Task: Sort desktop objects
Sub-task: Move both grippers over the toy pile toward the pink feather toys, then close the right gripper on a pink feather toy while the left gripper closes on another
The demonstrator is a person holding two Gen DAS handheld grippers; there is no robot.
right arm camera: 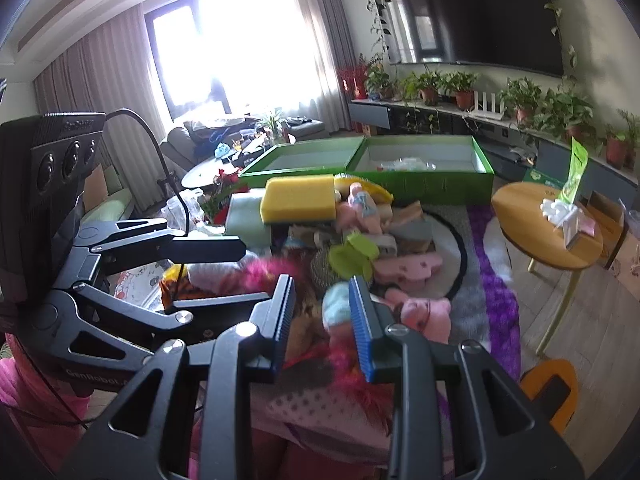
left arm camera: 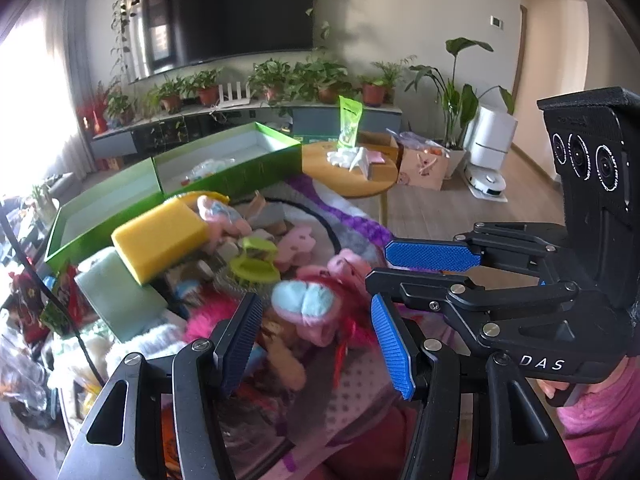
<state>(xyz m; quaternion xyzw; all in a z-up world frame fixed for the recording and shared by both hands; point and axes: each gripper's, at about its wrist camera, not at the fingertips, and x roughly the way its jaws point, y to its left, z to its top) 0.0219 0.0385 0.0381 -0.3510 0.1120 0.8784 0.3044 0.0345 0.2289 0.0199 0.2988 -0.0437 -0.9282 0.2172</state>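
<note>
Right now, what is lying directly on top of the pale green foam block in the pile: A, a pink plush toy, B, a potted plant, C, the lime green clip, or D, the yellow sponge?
D: the yellow sponge rests tilted across the top of the pale green foam block, while the lime green clip lies farther right in the pile.

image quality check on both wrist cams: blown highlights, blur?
Left wrist: window clipped white at the left edge, motion blur on the yellow sponge and toy pile; left tool sharp. Right wrist: window blown out with flare, pile soft, right tool sharp.
</note>
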